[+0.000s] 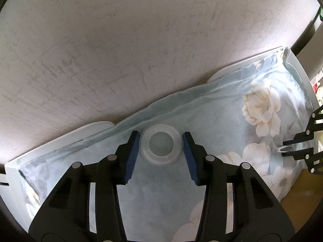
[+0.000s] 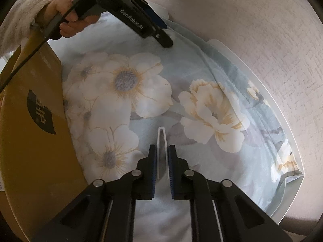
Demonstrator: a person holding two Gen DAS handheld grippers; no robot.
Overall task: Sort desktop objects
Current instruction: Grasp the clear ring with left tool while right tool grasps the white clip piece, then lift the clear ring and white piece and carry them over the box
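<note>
A clear roll of tape point(image 1: 160, 146) lies flat on the floral cloth point(image 1: 222, 129) near the wall. My left gripper point(image 1: 160, 141) is open, its blue pads on either side of the roll without touching it. My right gripper point(image 2: 162, 151) is shut on a thin white flat piece point(image 2: 162, 141) that stands on edge between the pads, above the cloth point(image 2: 181, 64). The right gripper also shows at the right edge of the left wrist view point(image 1: 282, 149). The left gripper shows at the top of the right wrist view point(image 2: 166, 42), held by a hand.
A white table point(image 2: 286, 141) under the cloth stands against a textured wall point(image 1: 141, 40). A yellow-brown cardboard box point(image 2: 30, 131) stands at the left of the right wrist view and shows in the left wrist view point(image 1: 298, 191).
</note>
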